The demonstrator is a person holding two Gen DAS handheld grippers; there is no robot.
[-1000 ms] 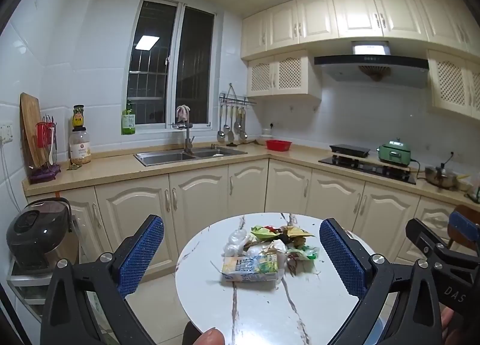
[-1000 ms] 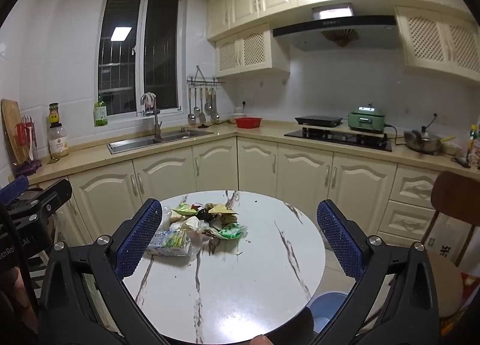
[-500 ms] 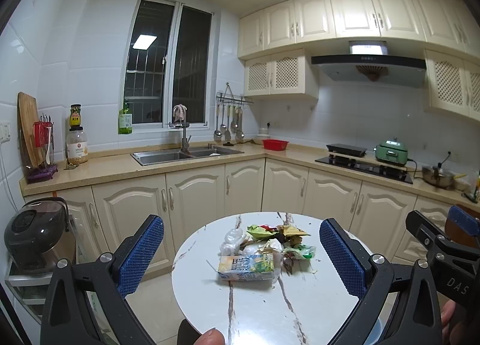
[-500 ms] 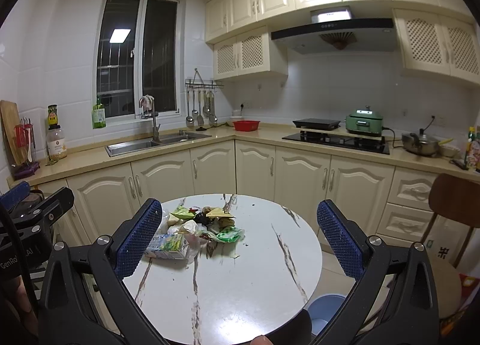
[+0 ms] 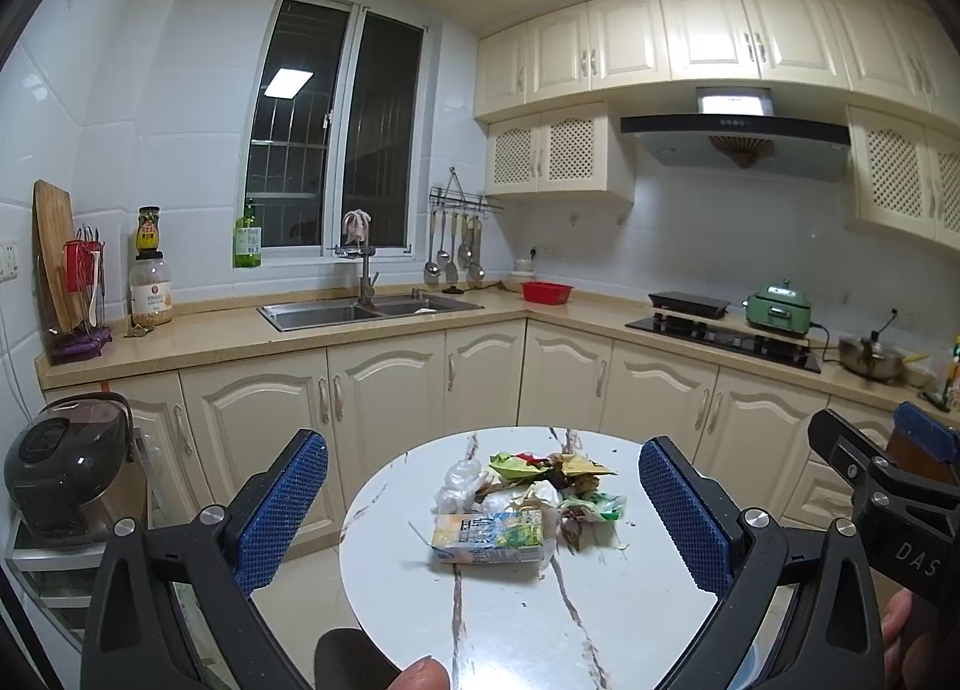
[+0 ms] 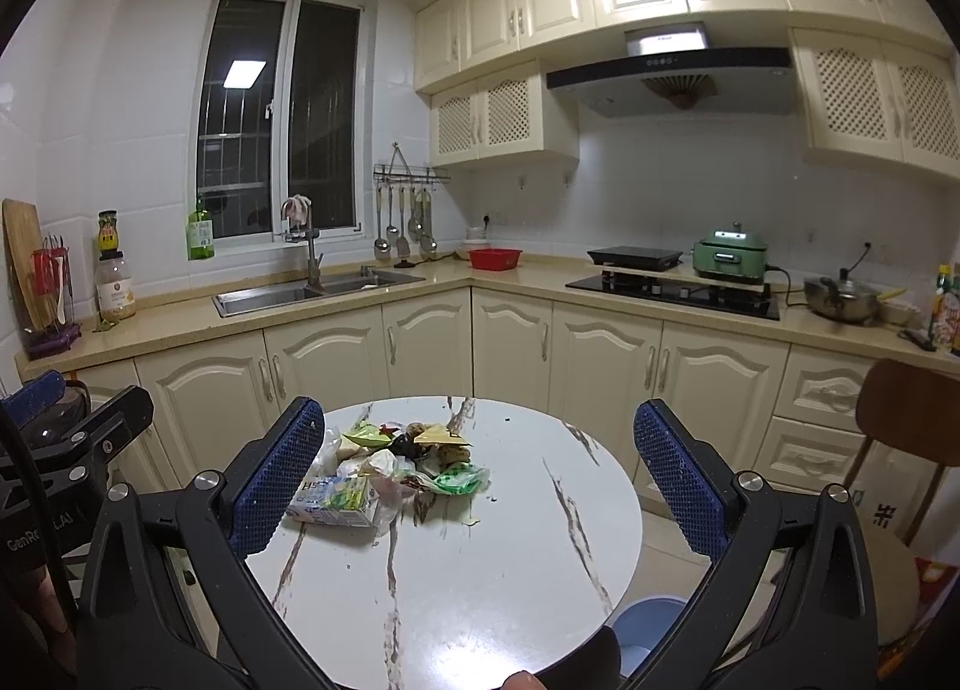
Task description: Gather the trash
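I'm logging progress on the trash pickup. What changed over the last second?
Both cameras drew back slightly: the round table and trash pile sit a little farther off and lower. Nothing was grasped or released. Left gripper and right gripper stay open and empty, and the juice carton lies where it was.

I am holding both cameras level over the near edge of the round table point(image 5: 630, 618), each looking forward along its own wide-spread fingers toward the kitchen counter point(image 5: 198, 339). The left wrist view is sitting further left — the trash pile point(image 5: 528, 486) is lying dead ahead between its fingers, and the right gripper point(image 5: 888, 486) is showing at its right edge. The right wrist view is facing the same way, the trash pile point(image 6: 396, 465) falling left of centre. Both are sharing the table, sink point(image 6: 312, 288) and stove point(image 6: 672, 285).
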